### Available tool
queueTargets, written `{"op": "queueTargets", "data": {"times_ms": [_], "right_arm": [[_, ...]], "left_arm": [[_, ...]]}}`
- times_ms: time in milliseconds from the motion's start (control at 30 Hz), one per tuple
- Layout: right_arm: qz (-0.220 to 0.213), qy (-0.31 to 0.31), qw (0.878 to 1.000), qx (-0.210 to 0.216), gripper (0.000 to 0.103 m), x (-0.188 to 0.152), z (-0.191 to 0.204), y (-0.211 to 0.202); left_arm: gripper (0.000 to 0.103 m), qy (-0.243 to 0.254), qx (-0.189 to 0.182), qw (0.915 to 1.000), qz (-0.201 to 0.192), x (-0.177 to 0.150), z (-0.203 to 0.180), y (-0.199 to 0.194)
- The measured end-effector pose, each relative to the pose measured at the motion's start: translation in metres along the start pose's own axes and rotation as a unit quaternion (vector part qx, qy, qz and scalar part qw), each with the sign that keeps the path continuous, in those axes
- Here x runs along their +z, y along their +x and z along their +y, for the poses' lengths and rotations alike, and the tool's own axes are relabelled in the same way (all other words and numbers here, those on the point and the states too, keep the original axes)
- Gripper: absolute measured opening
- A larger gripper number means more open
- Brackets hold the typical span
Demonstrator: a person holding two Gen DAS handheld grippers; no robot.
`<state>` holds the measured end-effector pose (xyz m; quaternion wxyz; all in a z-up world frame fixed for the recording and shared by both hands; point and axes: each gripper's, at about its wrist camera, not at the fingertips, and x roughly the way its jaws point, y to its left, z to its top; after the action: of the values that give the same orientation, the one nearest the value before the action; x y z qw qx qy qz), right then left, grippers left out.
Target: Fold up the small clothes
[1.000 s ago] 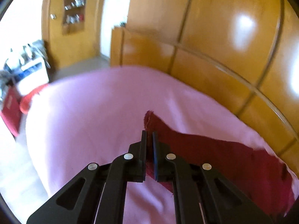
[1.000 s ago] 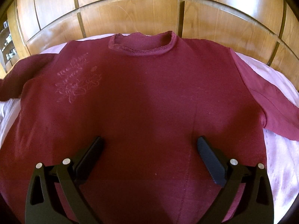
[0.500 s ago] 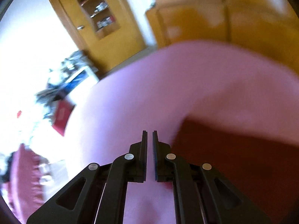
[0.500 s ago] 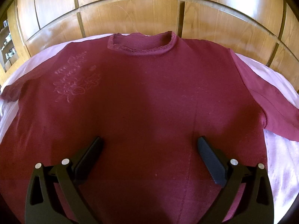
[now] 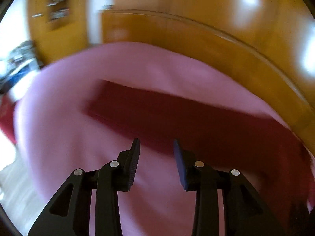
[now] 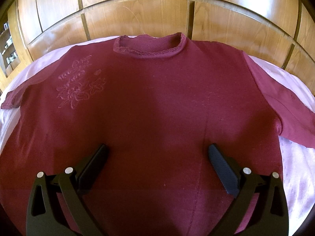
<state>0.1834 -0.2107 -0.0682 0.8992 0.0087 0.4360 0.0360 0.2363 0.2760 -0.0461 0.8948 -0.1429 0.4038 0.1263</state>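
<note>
Wood panelling (image 6: pixel 137 19) backs the pink bed (image 5: pixel 98 68). The maroon shirt (image 6: pixel 157 108) lies flat, collar at twelve o'clock. My right claw (image 6: pixel 156 166) gapes empty; my left claw (image 5: pixel 156 147) is opening, nothing between.

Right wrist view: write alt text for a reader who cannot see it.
A maroon sweater lies spread flat, front up, on a pale pink bedsheet, collar toward a wooden headboard. The right tool hangs open above its lower middle, holding nothing. Tone-on-tone floral embroidery marks the chest at the picture's left.
</note>
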Motion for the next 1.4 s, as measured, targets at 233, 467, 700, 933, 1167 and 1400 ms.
{"op": "queueTargets", "data": {"times_ms": [233, 467, 700, 933, 1167, 1400], "right_arm": [[0.0, 0.004, 1.0, 0.007, 0.101, 0.001, -0.002, 0.0], [0.018, 0.021, 0.999, 0.032, 0.101, -0.007, -0.01, -0.024], [0.005, 0.09, 0.996, 0.022, 0.1, -0.064, -0.078, -0.097], [0.055, 0.092, 0.994, 0.017, 0.07, -0.131, -0.097, -0.13], [0.07, 0.017, 0.997, 0.023, 0.006, -0.144, -0.073, -0.158], [0.1, 0.021, 0.994, 0.05, 0.028, -0.149, -0.094, -0.159]], "left_arm": [[0.046, 0.106, -0.126, 0.9837, 0.072, -0.103, -0.091, -0.032], [0.052, 0.079, -0.156, 0.9781, 0.113, -0.155, -0.061, -0.062], [0.037, 0.094, -0.158, 0.9755, 0.12, -0.186, -0.054, -0.086], [0.031, 0.109, -0.148, 0.9769, 0.109, -0.197, -0.056, -0.091], [0.019, 0.135, -0.134, 0.9763, 0.103, -0.2, -0.058, -0.097], [0.019, 0.159, -0.108, 0.9762, 0.102, -0.206, -0.061, -0.102]]}}
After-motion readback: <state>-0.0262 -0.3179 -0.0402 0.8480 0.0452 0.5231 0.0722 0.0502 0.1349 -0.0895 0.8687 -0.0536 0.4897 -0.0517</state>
